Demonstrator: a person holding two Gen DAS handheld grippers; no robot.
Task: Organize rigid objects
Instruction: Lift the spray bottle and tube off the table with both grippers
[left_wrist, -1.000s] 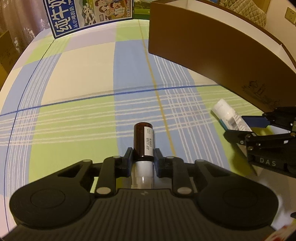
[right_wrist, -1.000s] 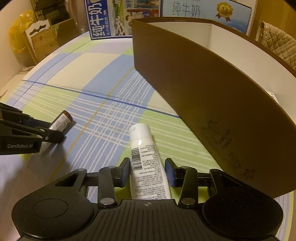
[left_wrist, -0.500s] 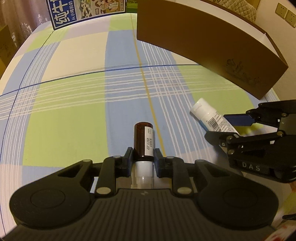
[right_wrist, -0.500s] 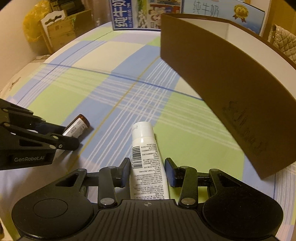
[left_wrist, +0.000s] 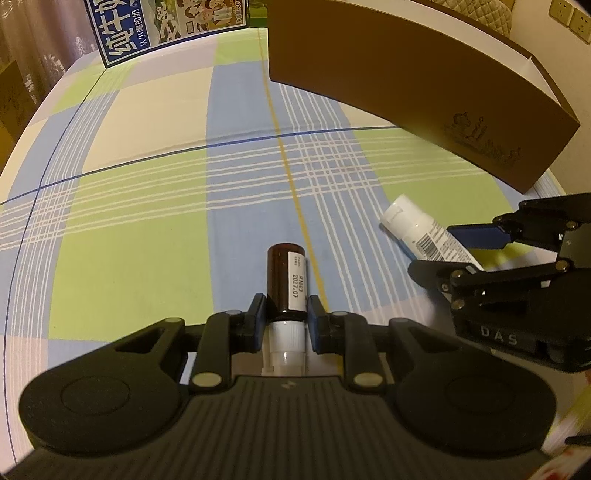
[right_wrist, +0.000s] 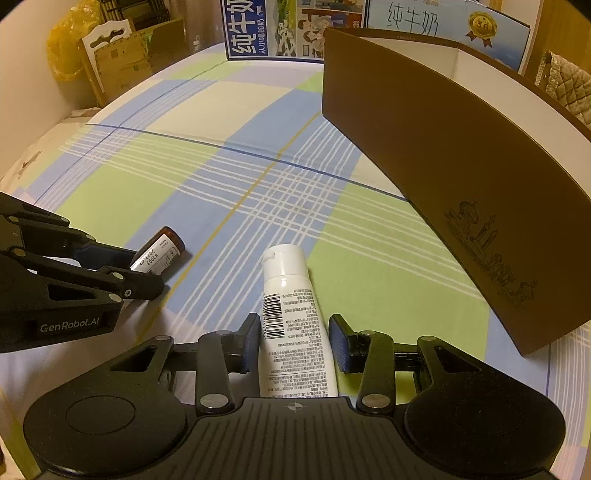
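My left gripper (left_wrist: 286, 314) is shut on a small brown vial (left_wrist: 286, 282) with a white cap, held above the checked cloth. The vial also shows in the right wrist view (right_wrist: 159, 253), between the left gripper's fingers (right_wrist: 147, 286). My right gripper (right_wrist: 295, 341) is shut on a white tube (right_wrist: 291, 317) with a barcode label, its cap pointing forward. The tube and right gripper also show in the left wrist view (left_wrist: 421, 232), at the right. A large brown cardboard box (right_wrist: 424, 147) with a white inside stands ahead and to the right.
The blue, green and cream checked cloth (left_wrist: 147, 184) covers the whole surface. A blue milk carton box (left_wrist: 166, 29) stands at the far edge. Cardboard boxes and a yellow bag (right_wrist: 70, 44) lie beyond the left edge.
Both grippers have risen and drawn back from the brown box, each still holding its object. The box now looks farther away in both views.
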